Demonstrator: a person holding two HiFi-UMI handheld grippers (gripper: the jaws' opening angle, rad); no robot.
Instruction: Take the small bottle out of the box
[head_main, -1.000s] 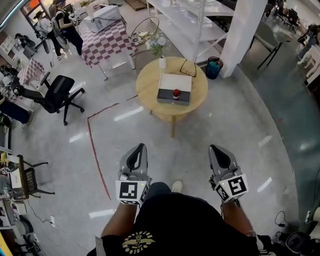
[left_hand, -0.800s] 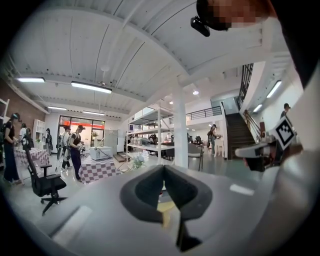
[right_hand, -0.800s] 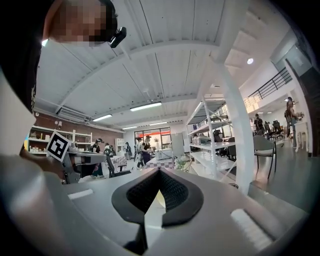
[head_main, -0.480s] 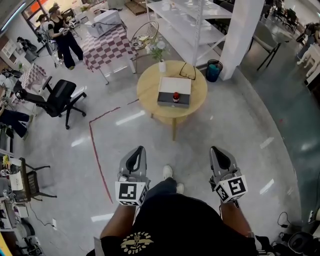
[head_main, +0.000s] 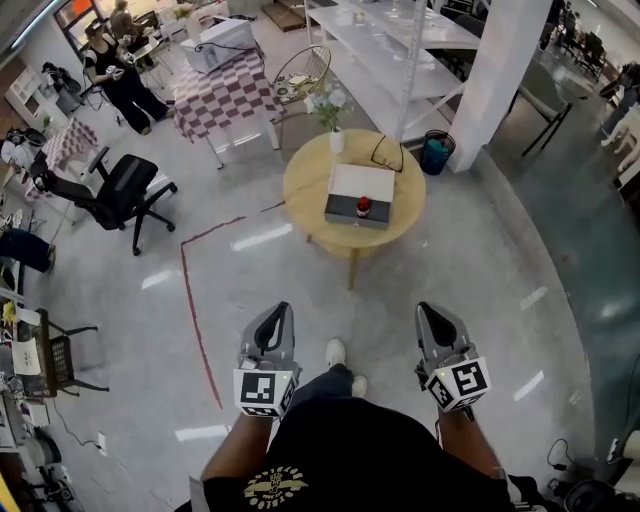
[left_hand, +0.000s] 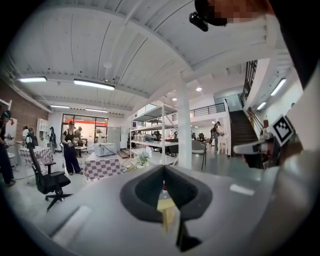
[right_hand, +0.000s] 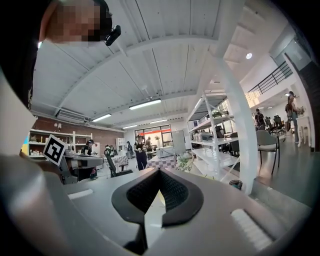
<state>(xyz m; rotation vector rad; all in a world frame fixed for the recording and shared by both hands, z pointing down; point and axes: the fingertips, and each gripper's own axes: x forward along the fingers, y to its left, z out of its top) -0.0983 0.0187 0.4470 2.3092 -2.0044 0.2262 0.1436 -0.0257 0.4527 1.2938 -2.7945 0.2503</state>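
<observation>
Nothing of the task is done yet. The small bottle (head_main: 364, 207), red-capped, is in the box (head_main: 360, 185), which lies about mid-way across the round wooden surface (head_main: 310, 180). It seems to stand upright in the box's near part, though from this far off we cannot tell which compartment. We stand well short of the surface, with bare floor between it and our feet. The left claw (head_main: 281, 316) and the right claw (head_main: 428, 316) are both held low in front of us and pointing toward the surface. Both are clenched on nothing, as each gripper view shows its jaws meeting with only the room beyond. What is left is everything: the walk up, a claw opened over the box, the grip and the lift out.

On the surface's far side stand a vase of flowers (head_main: 336, 138) and a pair of glasses (head_main: 388, 153), both clear of the box. A teal bin (head_main: 436, 155) and a white pillar (head_main: 495, 70) stand behind the surface to its right. Left of the surface are an office chair (head_main: 115, 195) and a red line on the floor (head_main: 195, 310), well apart. The near side of the surface is open, so we judge a straight approach the easiest.
</observation>
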